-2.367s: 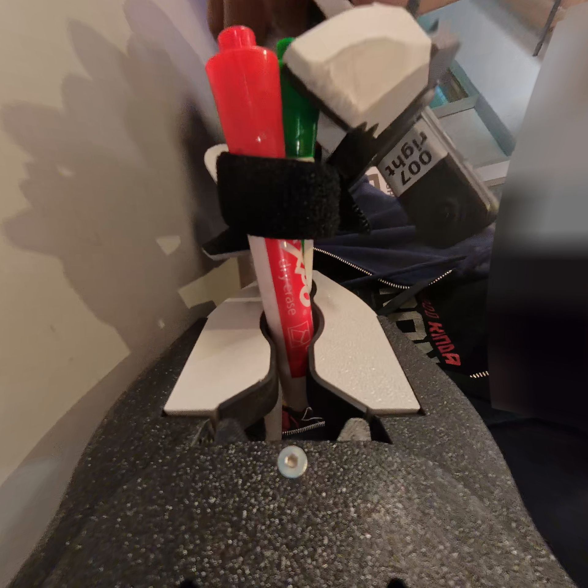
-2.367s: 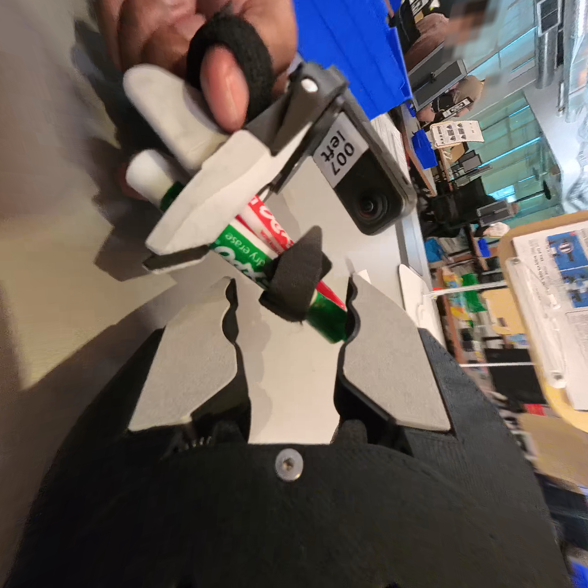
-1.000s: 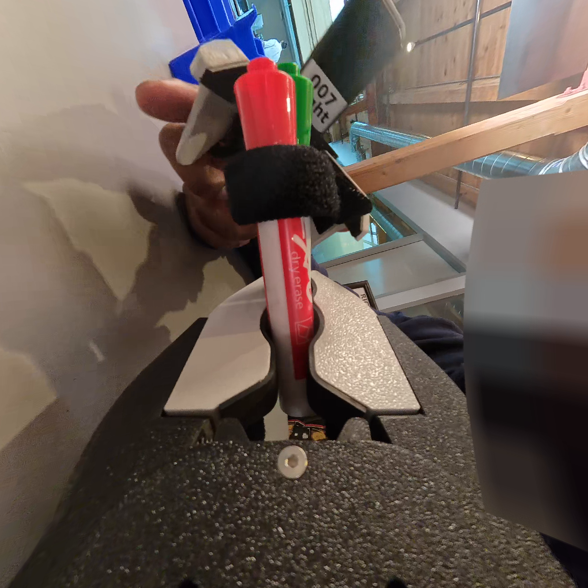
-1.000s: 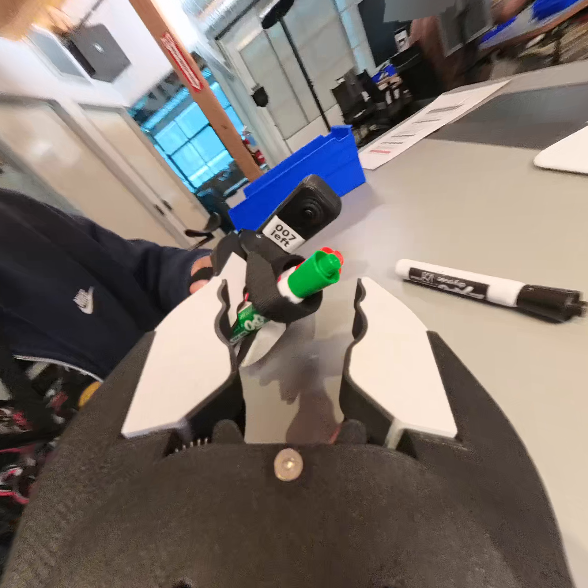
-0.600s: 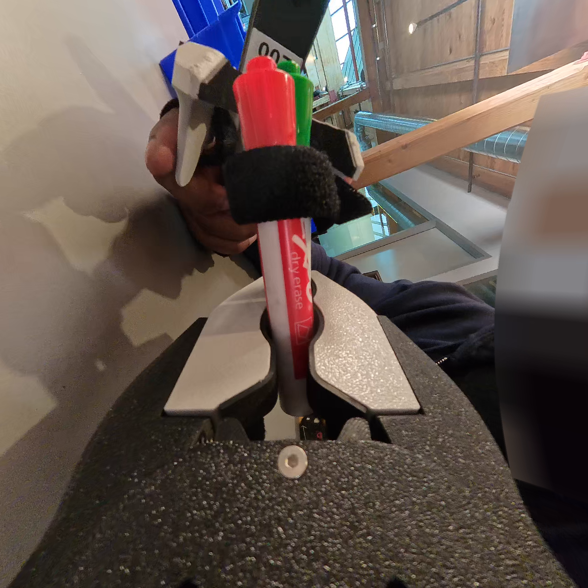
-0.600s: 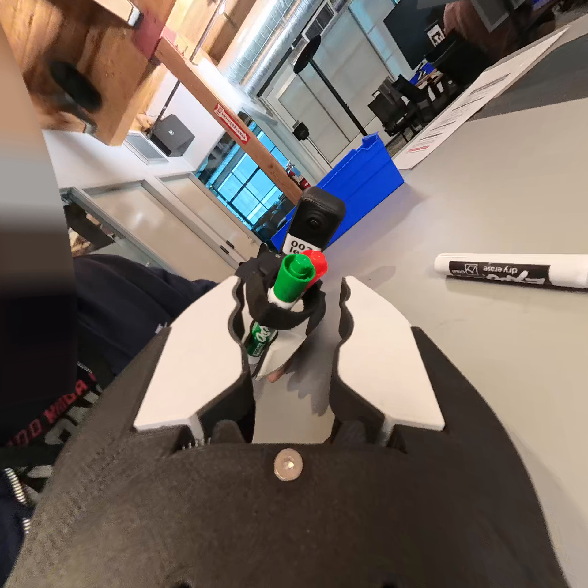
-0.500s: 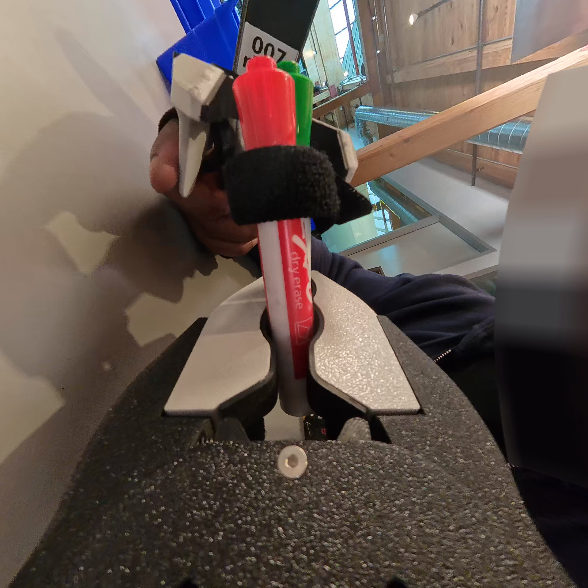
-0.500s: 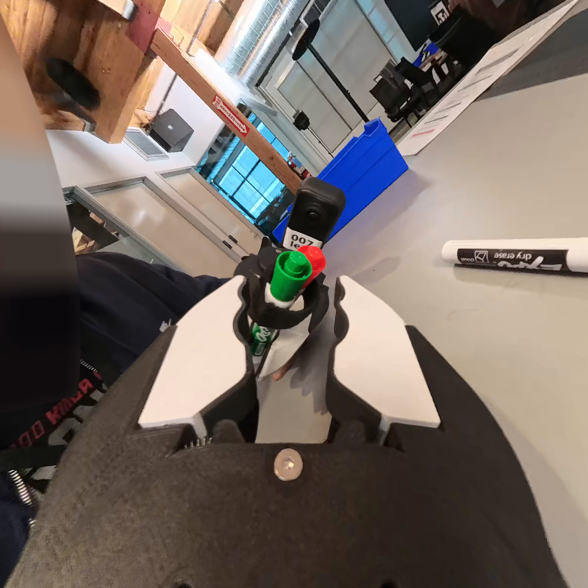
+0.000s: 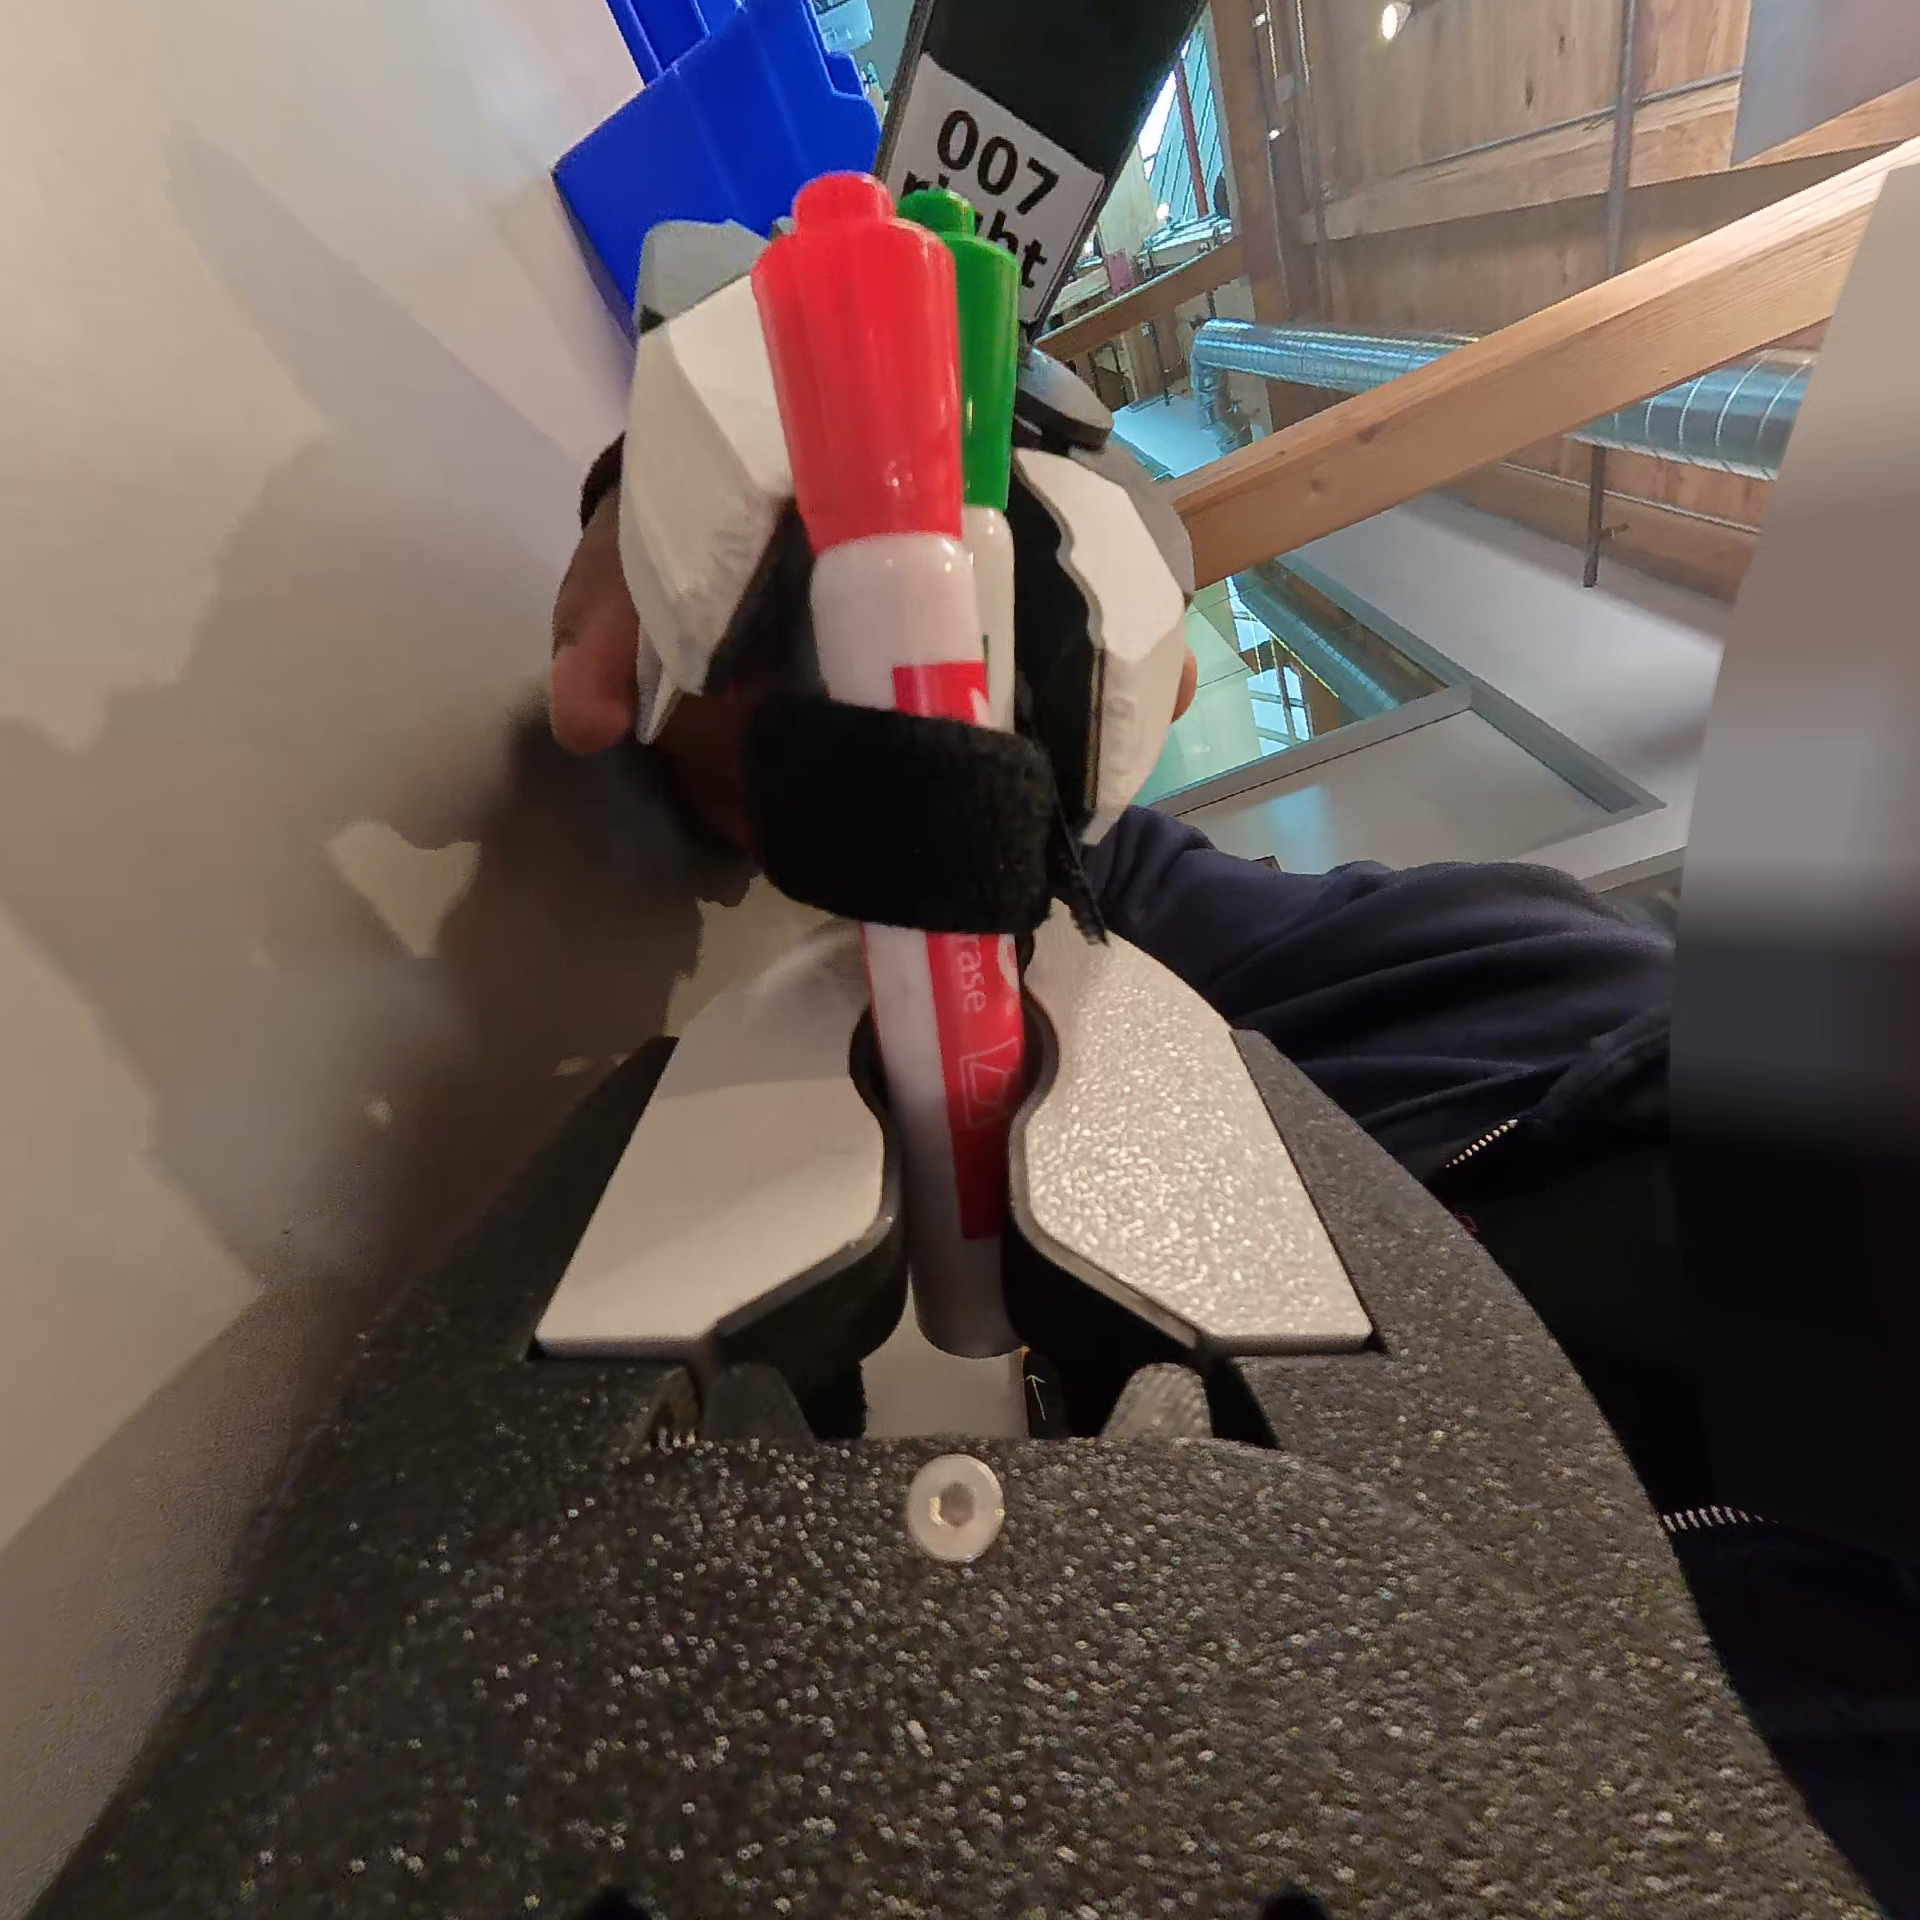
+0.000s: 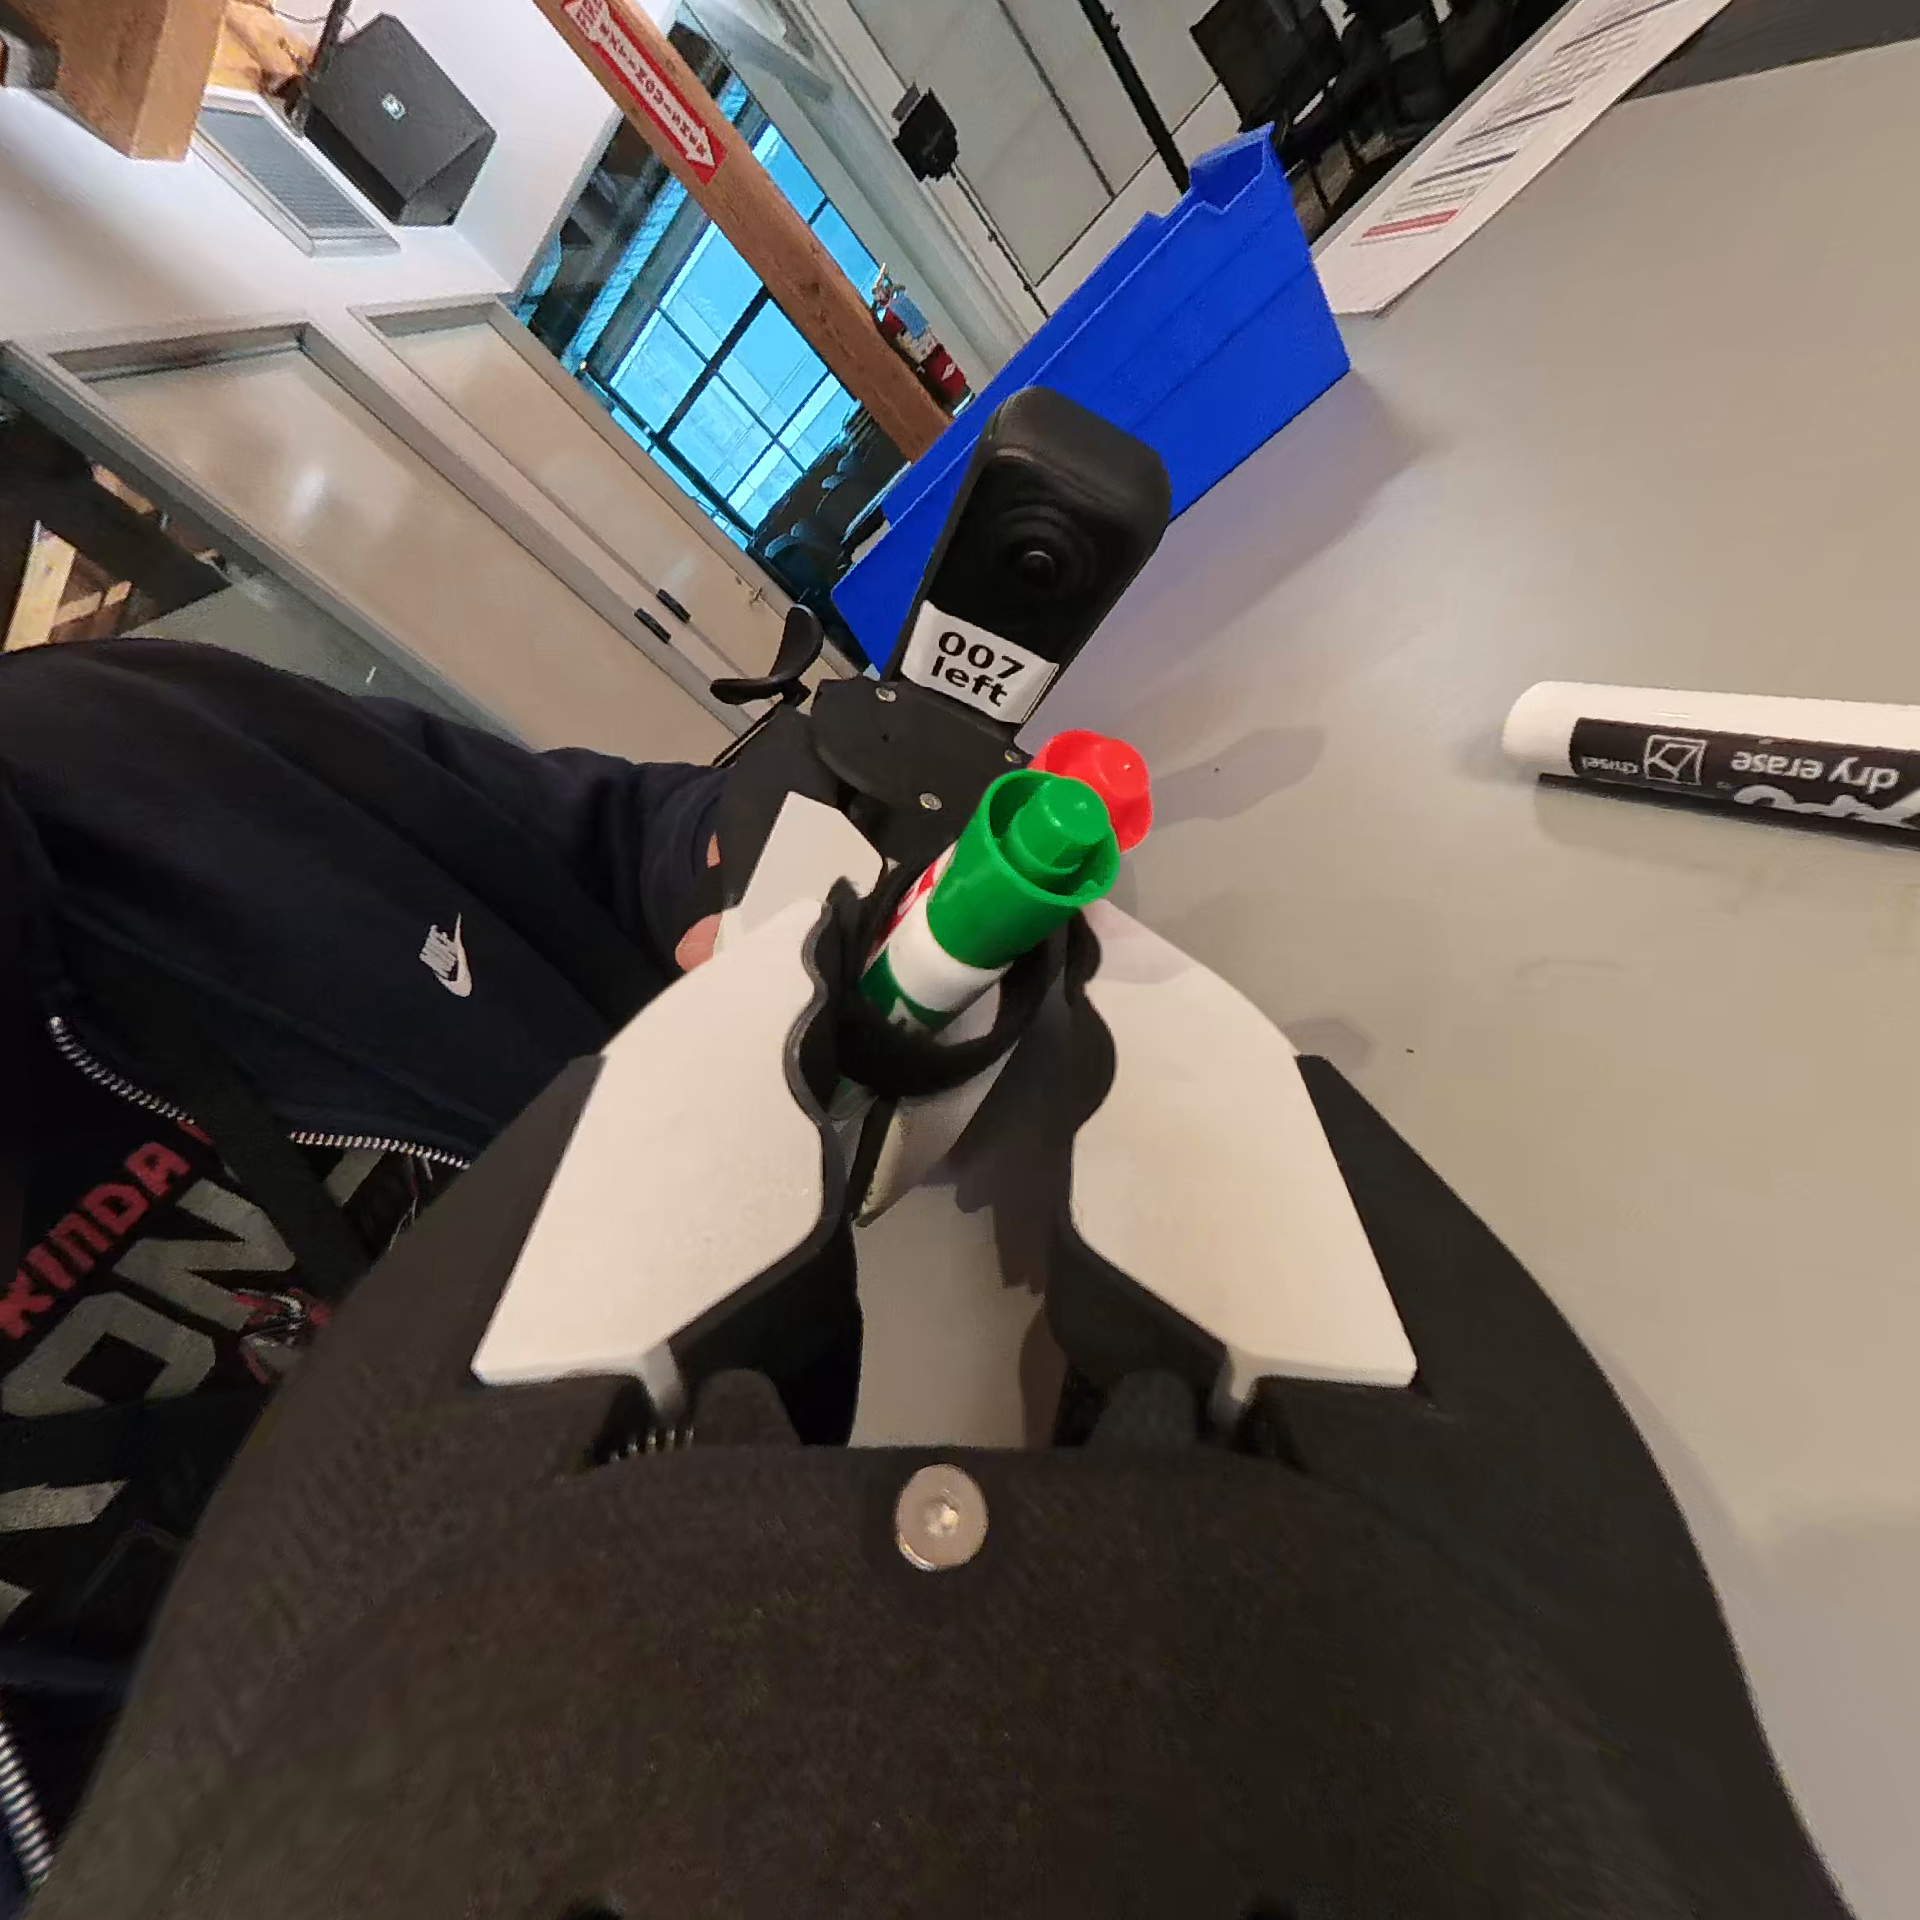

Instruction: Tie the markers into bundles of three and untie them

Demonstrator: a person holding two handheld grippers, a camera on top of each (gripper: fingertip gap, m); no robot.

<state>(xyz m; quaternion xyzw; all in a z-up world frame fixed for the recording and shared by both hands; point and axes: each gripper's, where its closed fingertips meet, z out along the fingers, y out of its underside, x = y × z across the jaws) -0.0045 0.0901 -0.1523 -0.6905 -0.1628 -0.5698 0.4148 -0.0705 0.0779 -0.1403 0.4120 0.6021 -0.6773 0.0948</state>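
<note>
Since the earlier frames the right claw [image 10: 951, 997] has narrowed around the black strap [image 9: 904, 810], which has slid down the barrels toward the left claw [image 9: 951, 1049]. The left claw grips the red marker [image 9: 883, 499] and green marker [image 10: 997, 894], caps pointing away from it. A black marker [image 10: 1714, 758] lies flat on the surface [image 10: 1558, 1039] near its right edge.

Three markers: red [image 9: 868, 416], green [image 9: 985, 343], black [image 10: 1725, 764]; one black strap [image 9: 904, 810]; one blue bin [image 10: 1174, 343].
</note>
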